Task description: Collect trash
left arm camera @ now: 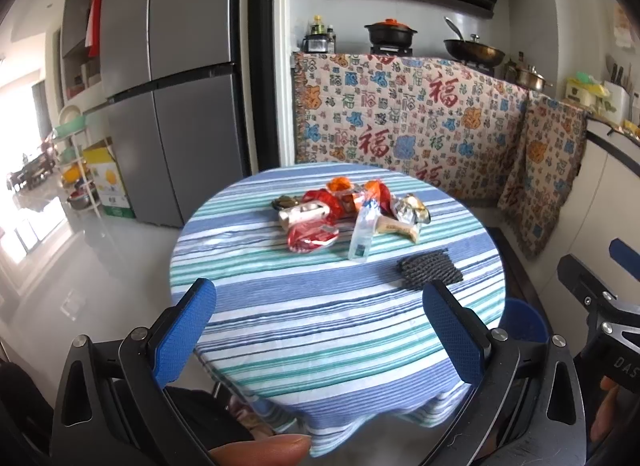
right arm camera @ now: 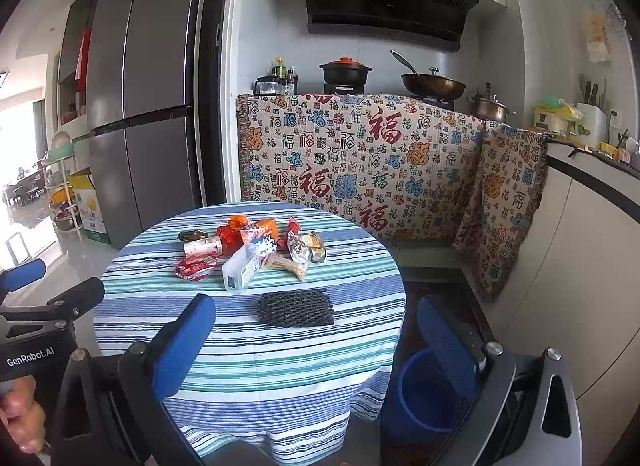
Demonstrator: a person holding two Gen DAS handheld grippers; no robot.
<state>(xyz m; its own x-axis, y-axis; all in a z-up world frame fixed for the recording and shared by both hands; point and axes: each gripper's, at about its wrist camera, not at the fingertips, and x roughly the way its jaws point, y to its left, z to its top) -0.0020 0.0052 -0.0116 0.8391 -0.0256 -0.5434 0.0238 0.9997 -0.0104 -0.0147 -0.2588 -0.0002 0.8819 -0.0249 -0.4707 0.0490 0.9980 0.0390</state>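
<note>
While hand-held grippers (left arm camera: 320, 330) (right arm camera: 316, 346) gape, trash pile (left arm camera: 344, 209) lies ahead.

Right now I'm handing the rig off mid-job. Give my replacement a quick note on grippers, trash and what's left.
Left gripper: open, empty, short of the table's near edge.
Right gripper: open, empty, also held back.
Trash: wrapper pile, plastic bottle and black foam net all lie on the striped table.
Blue bin: on the floor, right of the table.
Done: nothing visibly collected.
Left: everything; the net is nearest, probably first.
</note>
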